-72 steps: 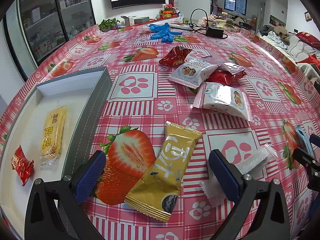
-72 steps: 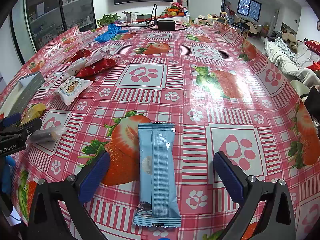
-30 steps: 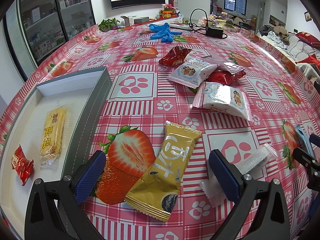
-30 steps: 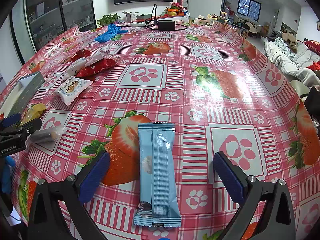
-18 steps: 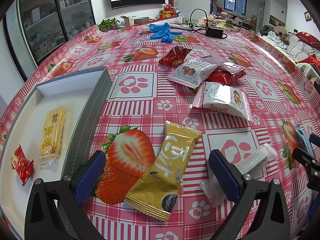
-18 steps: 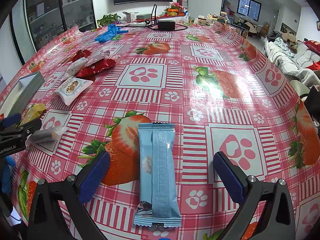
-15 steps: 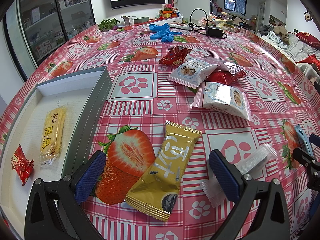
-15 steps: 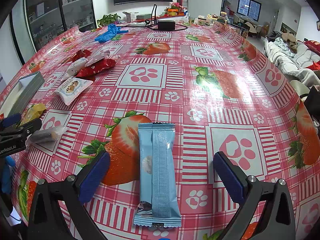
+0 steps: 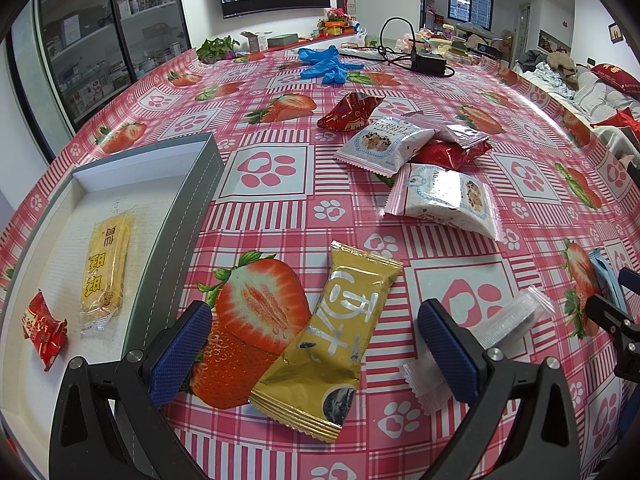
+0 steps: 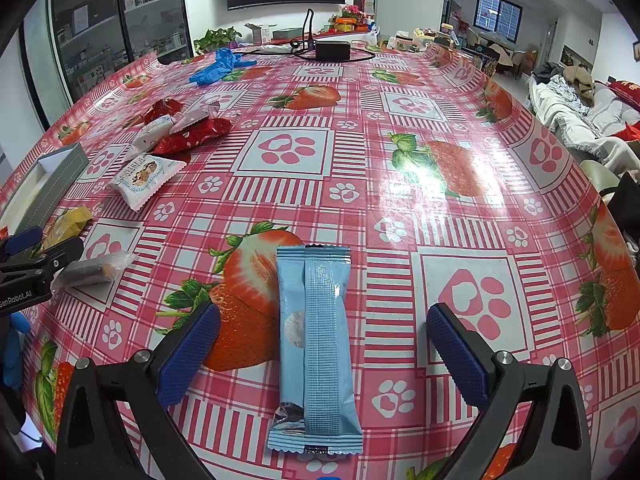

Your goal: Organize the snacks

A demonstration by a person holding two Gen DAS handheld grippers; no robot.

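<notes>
We hold our left gripper (image 9: 316,350) wide open around a shiny gold snack packet (image 9: 328,344) lying on the pink strawberry tablecloth (image 9: 280,168), gripping nothing. Our right gripper (image 10: 322,354) is wide open around a long light-blue snack bar (image 10: 316,344). The grey box (image 9: 176,216) holds a yellow bar (image 9: 105,266).

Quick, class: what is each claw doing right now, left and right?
Left claw: open, holding nothing, gold snack packet between its fingers.
Right claw: open, holding nothing, blue snack bar between its fingers.
</notes>
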